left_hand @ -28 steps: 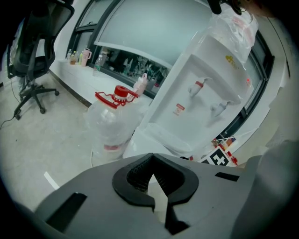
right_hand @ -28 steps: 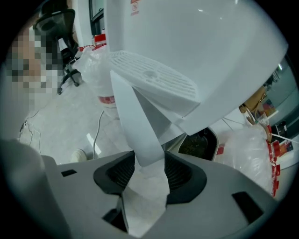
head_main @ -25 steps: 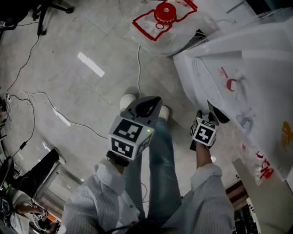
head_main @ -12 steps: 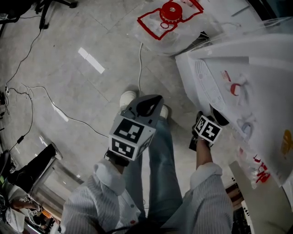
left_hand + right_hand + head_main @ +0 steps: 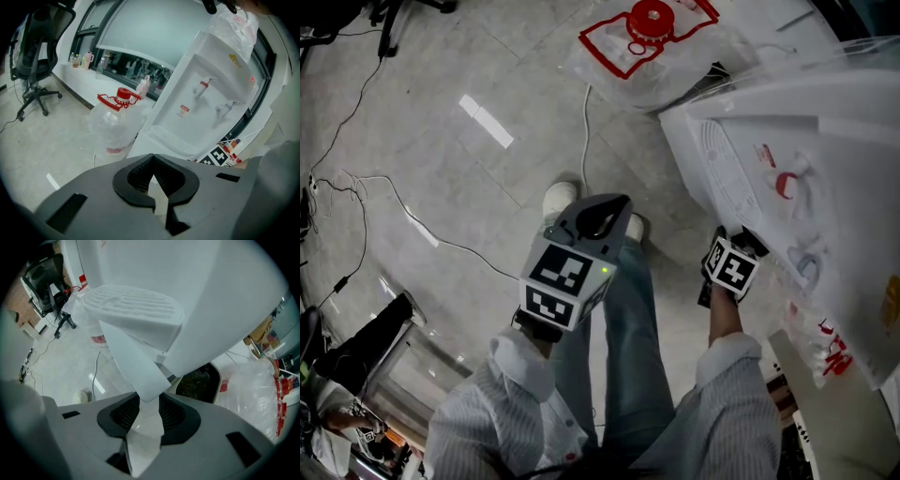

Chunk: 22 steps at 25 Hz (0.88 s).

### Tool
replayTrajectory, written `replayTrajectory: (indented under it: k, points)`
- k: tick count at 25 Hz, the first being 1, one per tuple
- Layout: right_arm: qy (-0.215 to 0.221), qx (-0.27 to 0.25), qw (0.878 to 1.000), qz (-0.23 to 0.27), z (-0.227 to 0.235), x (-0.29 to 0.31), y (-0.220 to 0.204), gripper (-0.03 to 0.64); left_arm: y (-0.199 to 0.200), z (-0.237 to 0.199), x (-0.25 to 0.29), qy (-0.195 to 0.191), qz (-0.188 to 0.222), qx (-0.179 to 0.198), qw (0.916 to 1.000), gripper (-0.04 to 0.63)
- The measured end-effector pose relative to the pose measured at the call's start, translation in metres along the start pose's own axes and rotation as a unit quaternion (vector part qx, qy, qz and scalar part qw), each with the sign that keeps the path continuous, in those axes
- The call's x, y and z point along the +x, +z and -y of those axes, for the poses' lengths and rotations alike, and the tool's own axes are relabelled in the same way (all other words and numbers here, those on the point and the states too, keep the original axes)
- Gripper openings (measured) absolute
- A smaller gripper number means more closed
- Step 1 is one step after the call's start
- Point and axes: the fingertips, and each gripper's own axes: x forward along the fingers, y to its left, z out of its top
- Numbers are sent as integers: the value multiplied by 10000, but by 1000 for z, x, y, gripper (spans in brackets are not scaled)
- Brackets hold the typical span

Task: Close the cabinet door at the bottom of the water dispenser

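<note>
Right gripper: points steeply down at the foot of the water dispenser. Its jaws have just been closing, and the free lower corner of the white cabinet door stands between them. As far as the right gripper view shows, both pads lie against the panel, so it is gripped.

Left gripper: jaws clenched tip to tip with nothing between them. It is held in front of the person, well apart from the dispenser.

Cabinet door: hangs below the ribbed drip tray and is angled out from the dispenser's body, not flush with it. Its long edge runs up and to the left from the jaws. In the head view the right gripper hides it.

Surroundings: the person's jeans and a white shoe lie between the two grippers, near the dispenser's front corner. A clear water bottle with a red cap stands just beside the dispenser on its far side. A white cable runs from near the bottle toward the shoe.

Open room: the tiled floor to the left is wide, crossed by thin cables. An office chair stands well apart.
</note>
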Motion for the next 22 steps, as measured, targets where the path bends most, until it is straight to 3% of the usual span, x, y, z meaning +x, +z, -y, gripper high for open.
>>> replayTrajectory:
  k: [5, 7, 12, 22]
  points:
    - [-332, -146, 9992, 135, 14, -1, 10, 127, 7, 3, 2, -72, 34, 3, 10000, 9]
    - [-570, -184, 9979, 250, 31, -2, 20, 87, 8, 3, 2, -93, 55, 14, 9999, 9]
    - [-474, -835, 9949, 309, 35, -3, 24, 68, 6, -3, 3, -48, 44, -53, 10000, 9]
    - [-564, -513, 9968, 256, 36, -2, 23, 69, 13, 1, 4, -76, 44, -12, 10000, 9]
